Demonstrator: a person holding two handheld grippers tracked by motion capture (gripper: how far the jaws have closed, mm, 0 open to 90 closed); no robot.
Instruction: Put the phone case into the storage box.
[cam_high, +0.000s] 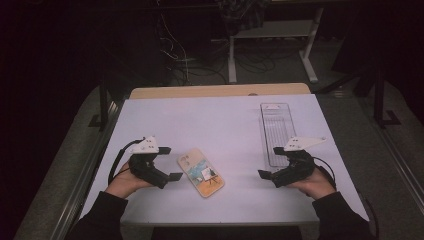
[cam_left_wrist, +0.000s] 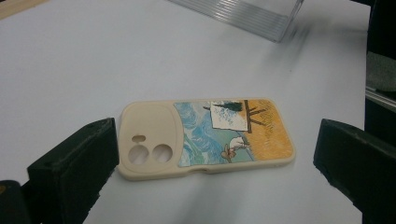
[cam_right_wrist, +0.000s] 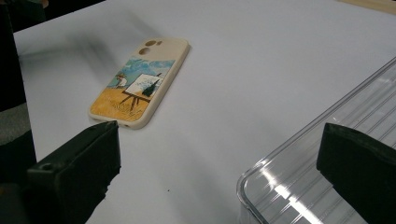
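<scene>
The left gripper (cam_high: 168, 163) rests on the white table (cam_high: 220, 120) with its jaws wide and empty, just left of the phone case (cam_high: 201, 171) lying flat, painted side up. Right of the case, across bare table, the right gripper (cam_high: 270, 163) is also wide, holding nothing, beside the near end of a clear plastic tray (cam_high: 276, 131).

You face a dim room: a white counter (cam_high: 220, 120), grey floor (cam_high: 380, 165), tangled cables (cam_high: 175, 50) and white desk legs (cam_high: 310, 50) beyond.
</scene>
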